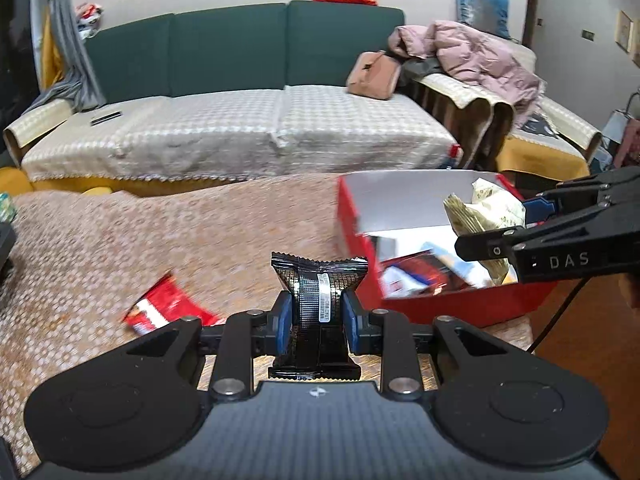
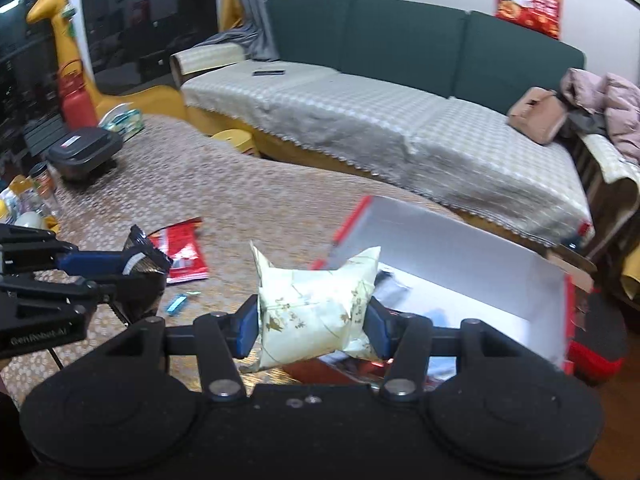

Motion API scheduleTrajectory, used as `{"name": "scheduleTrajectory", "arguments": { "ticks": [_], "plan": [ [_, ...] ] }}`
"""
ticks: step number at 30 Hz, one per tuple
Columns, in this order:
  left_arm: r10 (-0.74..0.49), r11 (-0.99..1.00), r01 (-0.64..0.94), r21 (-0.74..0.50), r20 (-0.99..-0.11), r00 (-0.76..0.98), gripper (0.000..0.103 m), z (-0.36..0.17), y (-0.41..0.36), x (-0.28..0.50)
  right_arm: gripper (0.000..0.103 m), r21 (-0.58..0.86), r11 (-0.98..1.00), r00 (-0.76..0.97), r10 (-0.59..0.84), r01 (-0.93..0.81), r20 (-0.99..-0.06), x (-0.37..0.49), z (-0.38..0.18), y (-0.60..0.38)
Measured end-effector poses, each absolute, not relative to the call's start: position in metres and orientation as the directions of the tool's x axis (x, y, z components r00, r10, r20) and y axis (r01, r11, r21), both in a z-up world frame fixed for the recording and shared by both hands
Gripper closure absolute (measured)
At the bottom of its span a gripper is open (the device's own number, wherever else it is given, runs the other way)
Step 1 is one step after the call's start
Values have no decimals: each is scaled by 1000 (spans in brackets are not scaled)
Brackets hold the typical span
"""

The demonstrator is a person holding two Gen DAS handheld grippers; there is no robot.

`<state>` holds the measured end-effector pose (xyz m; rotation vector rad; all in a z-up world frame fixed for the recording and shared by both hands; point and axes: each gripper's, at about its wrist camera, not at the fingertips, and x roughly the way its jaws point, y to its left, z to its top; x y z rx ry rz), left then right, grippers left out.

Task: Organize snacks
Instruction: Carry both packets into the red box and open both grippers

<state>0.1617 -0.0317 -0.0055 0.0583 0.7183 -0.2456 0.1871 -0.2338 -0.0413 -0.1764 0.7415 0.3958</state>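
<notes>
Even, soft indoor light, no hard shadows. Fisheye bending strong toward edges; sofa (image 1: 240,80) bows. Motion blur on red box (image 1: 440,300) at 3 o'clock and tablecloth (image 2: 240,200). Glare on box's white inner wall. Dark window (image 2: 40,60) at 10 o'clock.

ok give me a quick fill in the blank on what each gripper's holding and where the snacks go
1. The left gripper is shut on a ____ snack packet.
2. The right gripper is shut on a pale ____ packet with gold print.
3. The box that already holds snacks is ____ outside.
4. A red packet lies on the ____.

Missing words: black; cream; red; table
</notes>
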Motion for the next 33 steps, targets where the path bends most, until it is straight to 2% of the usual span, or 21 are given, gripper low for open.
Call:
{"name": "scheduleTrajectory", "arguments": {
  "ticks": [11, 19, 33],
  "plan": [
    [-230, 952, 307, -17, -702, 674, 77, -5, -114, 206, 50, -50, 960, 693, 163, -276, -702, 209, -60, -314],
    [-212, 936, 351, 37, -736, 642, 77, -24, -162, 235, 50, -69, 963, 664, 126, -259, -737, 225, -86, -336],
    [-161, 925, 373, 78, -807, 568, 77, -61, -182, 260, 50, -63, 957, 596, 125, -284, -793, 238, -119, -330]
  ]
}}
